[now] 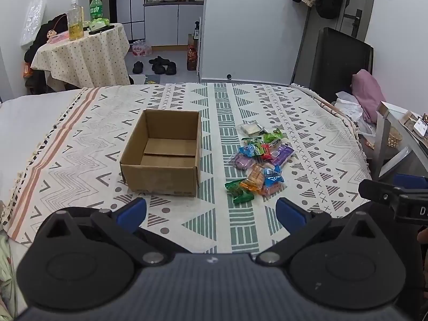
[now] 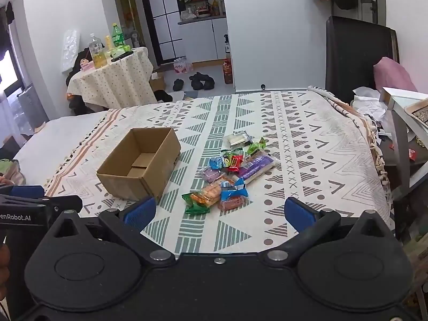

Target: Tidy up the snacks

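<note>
Only the right wrist view shows a bright window [image 2: 8,69].

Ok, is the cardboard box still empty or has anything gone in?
Empty. Both wrist views show only the bare bottom flaps inside the cardboard box, and the snack packets lie piled on the patterned cloth beside it.

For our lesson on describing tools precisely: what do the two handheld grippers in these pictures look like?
Both the left gripper and the right gripper have matte black bodies with round discs at either side, silver pivot bolts, black linkage arms and blue finger pads. The left gripper's side carries white lettering ending "Robot.AI".
</note>
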Demonstrator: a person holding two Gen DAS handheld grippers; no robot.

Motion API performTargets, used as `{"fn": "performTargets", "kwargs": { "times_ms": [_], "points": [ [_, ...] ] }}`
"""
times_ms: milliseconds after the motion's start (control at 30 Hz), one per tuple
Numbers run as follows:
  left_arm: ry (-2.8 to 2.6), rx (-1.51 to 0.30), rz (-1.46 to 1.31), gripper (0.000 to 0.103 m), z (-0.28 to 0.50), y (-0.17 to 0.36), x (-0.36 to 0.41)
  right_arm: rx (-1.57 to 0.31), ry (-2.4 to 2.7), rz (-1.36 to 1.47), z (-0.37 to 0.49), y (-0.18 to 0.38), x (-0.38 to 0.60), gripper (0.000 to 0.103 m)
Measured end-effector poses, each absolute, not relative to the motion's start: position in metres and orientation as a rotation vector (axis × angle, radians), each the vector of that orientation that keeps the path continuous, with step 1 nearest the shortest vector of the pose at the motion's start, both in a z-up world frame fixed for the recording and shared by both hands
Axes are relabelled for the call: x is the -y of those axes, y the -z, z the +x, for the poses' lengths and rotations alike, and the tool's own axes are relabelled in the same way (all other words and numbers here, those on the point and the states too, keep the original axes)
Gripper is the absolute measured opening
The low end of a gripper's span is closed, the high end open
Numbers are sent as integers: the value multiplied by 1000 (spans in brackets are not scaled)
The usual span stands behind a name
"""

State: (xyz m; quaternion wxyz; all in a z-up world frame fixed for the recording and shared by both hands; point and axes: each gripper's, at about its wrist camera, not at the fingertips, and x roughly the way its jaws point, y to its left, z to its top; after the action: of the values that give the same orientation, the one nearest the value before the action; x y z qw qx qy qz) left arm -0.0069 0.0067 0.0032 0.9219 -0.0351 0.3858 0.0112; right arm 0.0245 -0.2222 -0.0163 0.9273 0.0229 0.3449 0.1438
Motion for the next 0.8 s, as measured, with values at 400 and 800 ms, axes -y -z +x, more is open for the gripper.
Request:
{"fn": "performTargets", "kwargs": {
  "times_ms": [400, 800],
  "points": [
    [-26, -793, -82, 102, -9, -2, -8, -700, -300, 37, 25, 12, 218, 103],
    [-35, -799, -103, 102, -9, -1, -13, -694, -288, 24, 24, 12, 215, 103]
  ]
}}
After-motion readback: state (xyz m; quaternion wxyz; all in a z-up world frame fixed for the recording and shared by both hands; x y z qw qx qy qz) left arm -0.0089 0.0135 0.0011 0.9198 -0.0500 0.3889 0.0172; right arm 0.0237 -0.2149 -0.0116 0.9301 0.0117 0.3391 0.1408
